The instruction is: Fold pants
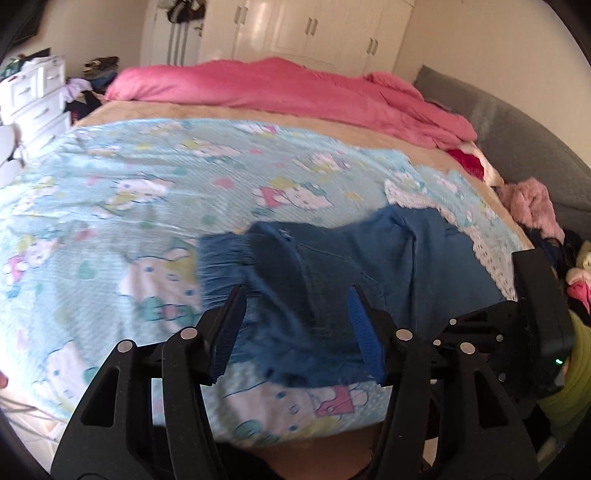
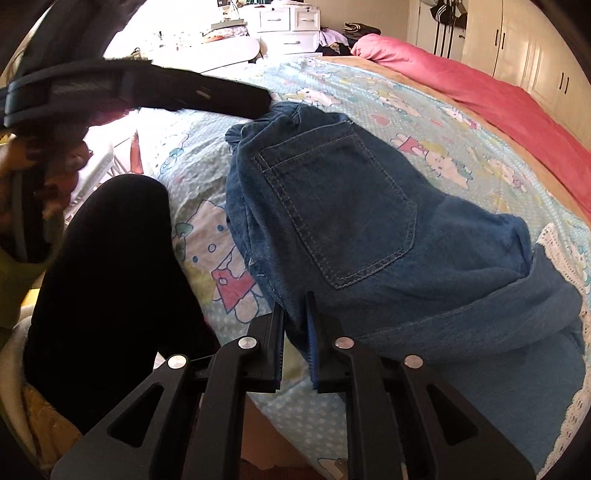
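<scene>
The right gripper (image 2: 295,332) sat nearest, its jaws narrowed onto a denim edge of the jeans (image 2: 354,206), apparently pinching it; the cloth rose between the fingers at the near side of the bundle, which I judged was a hold meant to anchor or lift that edge for the next fold. The jeans lay on the sheet (image 2: 424,122) close to the near edge of the bed, already doubled over, a back pocket (image 2: 332,206) facing up and a rolled fold running along the right side. The left gripper (image 1: 295,332) stood wide, holding nothing, its fingers straddling the frayed hem (image 1: 221,266) from above, likely poised to take that end. In the right view that same tool showed as a dark bar over the far end of the jeans.

The near bed edge ran just below both tools, so little room lay that way. A lace border (image 1: 487,254) marked the sheet's right limit, just beside the denim, with loose clothes (image 1: 532,206) beyond it. Leftward and farther up, the sheet lay bare, giving open room to carry a fold. A pink duvet (image 1: 280,88) bounded the far side, with wardrobes (image 1: 306,29) behind.
</scene>
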A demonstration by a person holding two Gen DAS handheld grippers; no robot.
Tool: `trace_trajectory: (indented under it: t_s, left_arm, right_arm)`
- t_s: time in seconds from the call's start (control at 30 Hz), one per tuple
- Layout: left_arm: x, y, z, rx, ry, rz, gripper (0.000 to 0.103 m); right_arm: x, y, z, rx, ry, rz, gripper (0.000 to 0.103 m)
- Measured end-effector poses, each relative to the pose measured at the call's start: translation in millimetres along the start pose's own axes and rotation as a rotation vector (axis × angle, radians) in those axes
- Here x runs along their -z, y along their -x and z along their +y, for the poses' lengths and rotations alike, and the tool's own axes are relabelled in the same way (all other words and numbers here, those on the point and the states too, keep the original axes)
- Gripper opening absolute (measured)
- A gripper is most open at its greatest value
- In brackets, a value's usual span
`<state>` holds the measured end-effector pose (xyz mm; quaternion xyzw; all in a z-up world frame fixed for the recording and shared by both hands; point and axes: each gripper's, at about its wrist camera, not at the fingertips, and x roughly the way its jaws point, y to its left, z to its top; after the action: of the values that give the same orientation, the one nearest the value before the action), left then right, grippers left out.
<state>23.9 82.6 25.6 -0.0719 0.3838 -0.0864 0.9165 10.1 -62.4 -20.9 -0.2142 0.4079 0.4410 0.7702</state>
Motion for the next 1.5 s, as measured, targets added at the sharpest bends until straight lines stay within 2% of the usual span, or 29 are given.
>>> trace_trajectory:
  t_s: [0.03, 0.1, 0.2, 0.27, 0.37, 0.43, 0.6, 0.8, 0.9, 0.97, 1.1, 1.17, 1.27, 1.37, 1.5]
  left_arm:
    - [2, -13, -2, -0.039, -0.018, 0.030, 0.047]
    - [10, -34, 1, -0.082, -0.029, 0.085, 0.046]
    - [17, -41, 6, -0.090, -0.016, 0.090, 0.046]
    - [16, -41, 7, -0.087, -0.014, 0.089, 0.046]
    - [19, -40, 8, -0.086, -0.015, 0.084, 0.046]
    - [16, -40, 9, -0.082, -0.008, 0.087, 0.046]
    - [17, -36, 10, -0.070, -0.001, 0.080, 0.046]
    - [16, -32, 10, -0.067, 0.008, 0.059, 0.046]
    - [15, -18, 9, -0.069, 0.018, 0.016, 0.047]
    - [14, -9, 9, -0.070, 0.029, -0.006, 0.052]
    - [9, 8, 5, -0.077, 0.021, -0.041, 0.055]
    - [7, 14, 1, -0.083, 0.012, -0.055, 0.059]
    - [2, 21, -8, -0.062, -0.005, -0.072, 0.061]
    - [-1, 21, -19, -0.037, -0.021, -0.071, 0.064]
    - [-2, 14, -33, -0.002, -0.041, -0.061, 0.066]
  right_arm:
    - [0, -1, 0, -0.002, 0.000, 0.003, 0.014]
    - [1, -1, -2, -0.044, -0.010, 0.018, 0.028]
    - [-1, 11, -2, -0.111, -0.014, 0.002, 0.032]
    - [-4, 27, -8, -0.133, -0.031, -0.061, 0.034]
    - [-10, 39, -21, -0.080, -0.086, -0.139, 0.038]
    - [-10, 36, -31, -0.067, -0.143, -0.143, 0.040]
    - [5, -11, -39, -0.021, -0.194, 0.051, 0.042]
    - [4, -3, -44, -0.048, -0.216, 0.031, 0.045]
    - [0, 10, -51, -0.035, -0.236, -0.008, 0.053]
    - [-1, 24, -60, -0.024, -0.265, -0.054, 0.057]
    - [-4, 44, -79, 0.006, -0.317, -0.116, 0.058]
    - [-2, 52, -89, 0.036, -0.344, -0.136, 0.058]
    - [1, 64, -105, 0.084, -0.372, -0.160, 0.058]
    - [-2, 76, -121, 0.130, -0.415, -0.188, 0.072]
    - [2, 91, -144, 0.190, -0.474, -0.230, 0.072]
